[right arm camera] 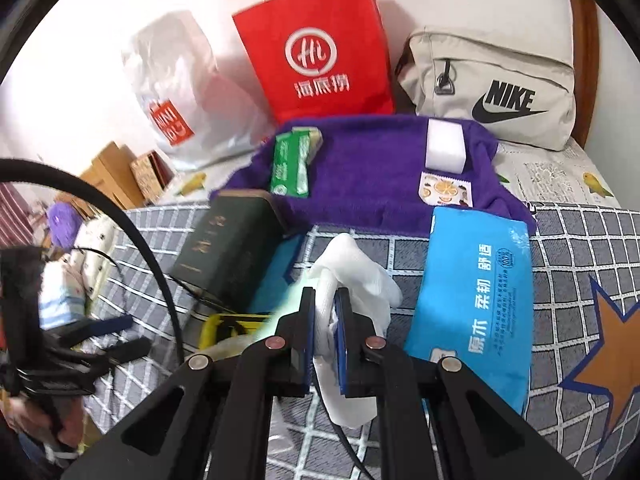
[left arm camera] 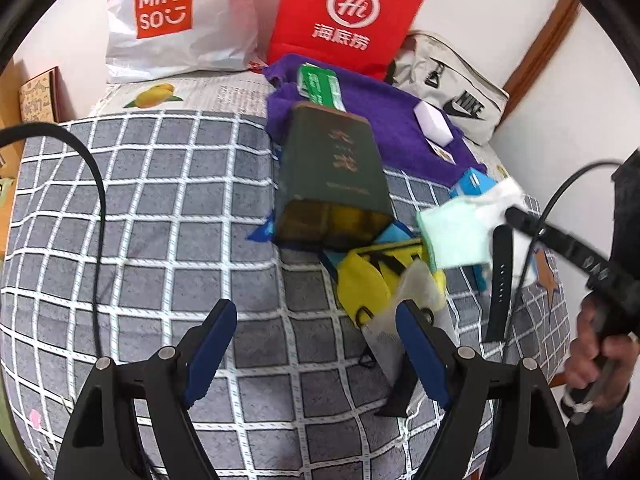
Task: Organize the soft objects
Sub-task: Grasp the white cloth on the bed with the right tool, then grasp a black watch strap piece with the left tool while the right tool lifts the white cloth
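My right gripper [right arm camera: 324, 300] is shut on a white-and-pale-green soft cloth [right arm camera: 352, 272] and holds it above the checked bedspread; the cloth also shows in the left wrist view [left arm camera: 460, 236], at the tip of the right gripper [left arm camera: 516, 216]. My left gripper [left arm camera: 316, 312] is open and empty over the bedspread [left arm camera: 160, 200], its right finger beside a yellow mask [left arm camera: 360, 284] and a clear wrapper [left arm camera: 420, 280]. A purple towel [right arm camera: 368, 168] lies at the back with a green tissue pack [right arm camera: 292, 164] and a white sponge [right arm camera: 444, 148] on it.
A dark green book [left arm camera: 332, 168] lies mid-bed. A blue wipes pack [right arm camera: 480, 292] is to the right, a black strap [left arm camera: 500, 276] near it. A white Miniso bag [left arm camera: 176, 16], a red paper bag [left arm camera: 344, 12] and a beige Nike bag [right arm camera: 492, 88] stand against the wall.
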Demonstrator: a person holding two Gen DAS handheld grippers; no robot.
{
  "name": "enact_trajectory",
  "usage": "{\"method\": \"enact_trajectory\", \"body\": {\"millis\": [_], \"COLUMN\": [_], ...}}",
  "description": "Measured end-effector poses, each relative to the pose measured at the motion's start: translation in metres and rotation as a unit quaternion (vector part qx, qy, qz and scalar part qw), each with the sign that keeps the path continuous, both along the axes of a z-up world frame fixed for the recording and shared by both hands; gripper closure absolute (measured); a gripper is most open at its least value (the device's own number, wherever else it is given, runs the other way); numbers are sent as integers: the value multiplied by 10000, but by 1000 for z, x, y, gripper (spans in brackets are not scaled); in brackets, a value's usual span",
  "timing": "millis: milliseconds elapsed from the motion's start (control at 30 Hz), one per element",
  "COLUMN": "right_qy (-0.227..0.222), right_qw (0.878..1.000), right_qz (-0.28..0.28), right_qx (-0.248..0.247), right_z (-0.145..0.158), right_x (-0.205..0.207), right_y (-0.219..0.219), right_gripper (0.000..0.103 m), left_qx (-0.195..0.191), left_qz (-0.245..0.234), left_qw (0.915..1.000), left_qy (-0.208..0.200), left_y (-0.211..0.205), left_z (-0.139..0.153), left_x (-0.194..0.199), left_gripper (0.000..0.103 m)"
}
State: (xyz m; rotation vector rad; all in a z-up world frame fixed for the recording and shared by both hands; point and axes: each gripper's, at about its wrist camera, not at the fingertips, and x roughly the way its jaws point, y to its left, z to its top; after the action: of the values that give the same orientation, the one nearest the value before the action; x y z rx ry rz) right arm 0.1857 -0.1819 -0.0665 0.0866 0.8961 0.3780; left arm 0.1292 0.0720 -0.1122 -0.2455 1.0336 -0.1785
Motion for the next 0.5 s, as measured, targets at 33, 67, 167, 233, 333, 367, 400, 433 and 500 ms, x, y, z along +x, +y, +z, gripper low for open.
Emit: {"method": "enact_trajectory", "body": {"millis": [33,67,167,233,333,367,400,433,500], "right_qy": [-37,-95,-397,-530,-610,-654,-719,-739,-765], "right_qw": [10000,9999,9991,9984,9978,9975,9971,9969,9968], "right_qz": [38,87,150,164,163,165,153,145,127], "right_qx": [69,106,86,124,214,220,216,209,219], "right_z": [4,8,22,29,38,40,43,44,47], "right_x": [-4,-7,-17,-21,-23,-25,-29,-31,-38], "right_y": [-1,-1,-1,-1,-4,-5,-8,-11,-18], "right_gripper": [93,93,93,93,93,93,93,94,93], "left_qx": [-24,-50,-8,40,40,75,127,148,78], "left_qz": [-27,-50,-231,-359,-593,-656,-724,-770,-905], "left_qw": [10000,10000,9997,9993,9982,9978,9973,9969,9959], "left_qy": [-1,6,-2,-10,53,57,58,53,-8], "left_y": [-2,-5,-18,-30,-46,-50,-56,-59,-66], "left_z": [-2,-4,-8,-11,-16,-18,-20,-20,-20], "left_x": [-2,-4,-9,-14,-20,-22,-24,-25,-29], "left_gripper": [22,22,22,22,22,22,22,22,22]}}
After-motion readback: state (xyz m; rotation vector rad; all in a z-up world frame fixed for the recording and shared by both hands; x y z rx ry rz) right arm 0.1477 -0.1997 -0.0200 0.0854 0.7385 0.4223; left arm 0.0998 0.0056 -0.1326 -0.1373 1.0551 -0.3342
